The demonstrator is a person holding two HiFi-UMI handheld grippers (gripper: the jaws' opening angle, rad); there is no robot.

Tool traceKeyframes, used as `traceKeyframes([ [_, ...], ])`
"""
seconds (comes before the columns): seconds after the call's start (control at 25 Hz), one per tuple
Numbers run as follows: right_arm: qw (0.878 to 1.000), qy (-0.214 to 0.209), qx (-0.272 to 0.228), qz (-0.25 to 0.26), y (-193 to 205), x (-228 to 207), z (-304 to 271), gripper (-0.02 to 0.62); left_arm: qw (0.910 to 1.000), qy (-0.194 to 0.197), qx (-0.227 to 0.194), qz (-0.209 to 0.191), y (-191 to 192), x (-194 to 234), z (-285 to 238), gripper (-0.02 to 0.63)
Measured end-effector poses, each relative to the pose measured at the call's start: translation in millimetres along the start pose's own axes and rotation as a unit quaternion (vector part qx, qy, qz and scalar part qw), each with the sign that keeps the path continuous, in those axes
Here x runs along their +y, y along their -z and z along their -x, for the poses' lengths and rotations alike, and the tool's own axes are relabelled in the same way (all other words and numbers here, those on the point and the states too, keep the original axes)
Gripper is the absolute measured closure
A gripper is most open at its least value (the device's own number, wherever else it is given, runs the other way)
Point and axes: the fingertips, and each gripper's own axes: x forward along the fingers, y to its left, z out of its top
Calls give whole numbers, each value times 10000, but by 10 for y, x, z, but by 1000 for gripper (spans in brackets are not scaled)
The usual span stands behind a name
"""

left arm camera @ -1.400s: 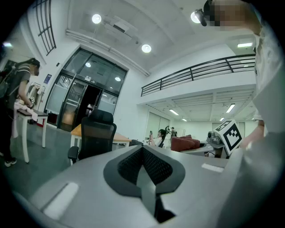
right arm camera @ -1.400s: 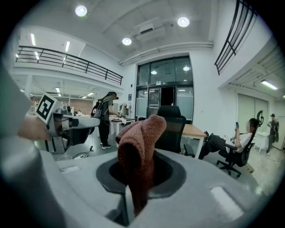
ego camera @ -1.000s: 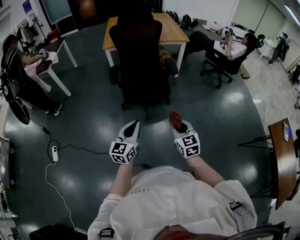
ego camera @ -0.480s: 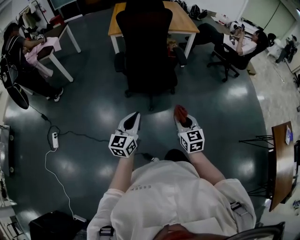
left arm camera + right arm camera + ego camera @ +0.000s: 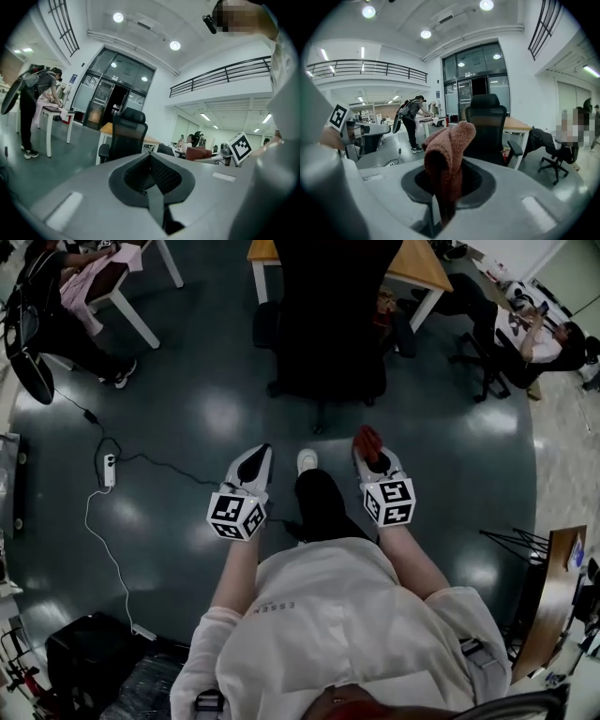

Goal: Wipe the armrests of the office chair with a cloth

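Note:
The black office chair (image 5: 328,324) stands ahead of me with its back toward me, in front of a wooden table (image 5: 427,266). Its armrests (image 5: 265,326) stick out on both sides, the right one showing in the right gripper view as armrest (image 5: 514,149). My right gripper (image 5: 370,444) is shut on a reddish-brown cloth (image 5: 449,140), which bunches up above the jaws. My left gripper (image 5: 257,457) is shut with nothing in it; the left gripper (image 5: 151,158) points at the chair (image 5: 125,137). Both grippers hang over the floor, well short of the chair.
A person stands bent over a white table (image 5: 122,268) at the far left. Another person sits on a chair (image 5: 520,329) at the right. A power strip (image 5: 108,470) with cables lies on the floor to the left. A black bag (image 5: 89,662) is behind on the left.
I have walked closer to the chair, which now sits higher and larger in the head view. A white shoe steps forward between the grippers. Both grippers stay shut.

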Motion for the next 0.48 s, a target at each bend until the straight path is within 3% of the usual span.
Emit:
traceKeyframes([
  [0.24,9987,-485,171,53,-368,-133,-1061,540,9982,-528,186,194,-155,728,-477,589],
  [0.48,9954,-880,350,170,-778,-346,-2178,540,9959,-785,198,412,-443,1487,-1286,589],
])
